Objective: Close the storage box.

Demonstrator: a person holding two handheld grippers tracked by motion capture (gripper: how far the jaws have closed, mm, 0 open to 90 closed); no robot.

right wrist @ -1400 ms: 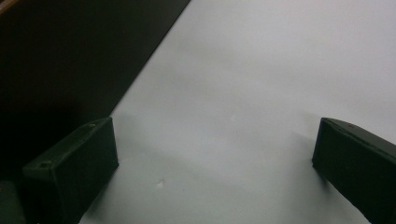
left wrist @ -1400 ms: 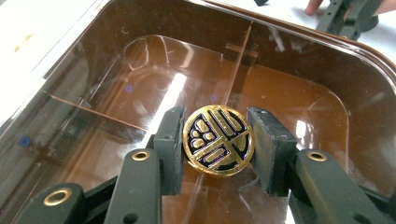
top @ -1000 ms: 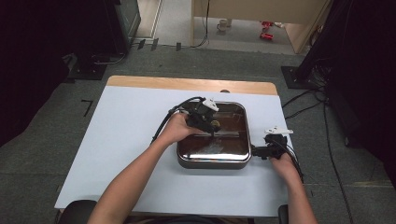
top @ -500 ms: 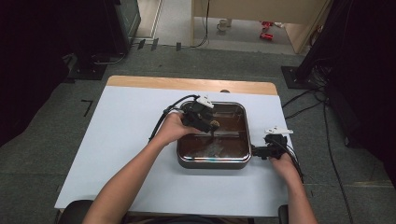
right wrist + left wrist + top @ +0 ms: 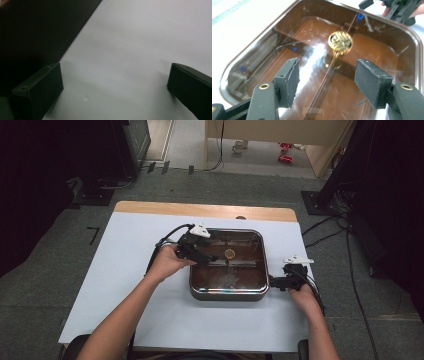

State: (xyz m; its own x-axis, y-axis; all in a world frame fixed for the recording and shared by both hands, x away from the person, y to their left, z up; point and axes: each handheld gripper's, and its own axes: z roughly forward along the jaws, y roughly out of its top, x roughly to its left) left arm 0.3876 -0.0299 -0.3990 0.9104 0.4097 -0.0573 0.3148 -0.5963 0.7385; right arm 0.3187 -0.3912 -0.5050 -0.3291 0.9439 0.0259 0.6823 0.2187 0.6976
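A square electric pan [image 5: 227,292] with a glass lid stands on the white table [image 5: 125,285], right of its middle, its sides running parallel to the table's edges. The pan is nearly square in plan, so no long axis can be told; a dark handle [image 5: 275,282] projects from its right side, pointing right. The glass lid [image 5: 287,40] lies flat on the pan, and its round gold knob [image 5: 340,42] sits at the centre, facing upward. The left gripper [image 5: 204,256] hovers over the left part of the lid, pointing right toward the knob; its jaws have just been opening and stand apart, with nothing between them, the knob lying beyond their tips in the left gripper view. The right gripper [image 5: 280,282] rests at the pan's right side, by the handle, pointing left. In the right gripper view its jaws stand wide apart over bare table, with nothing between the pads [image 5: 40,87].
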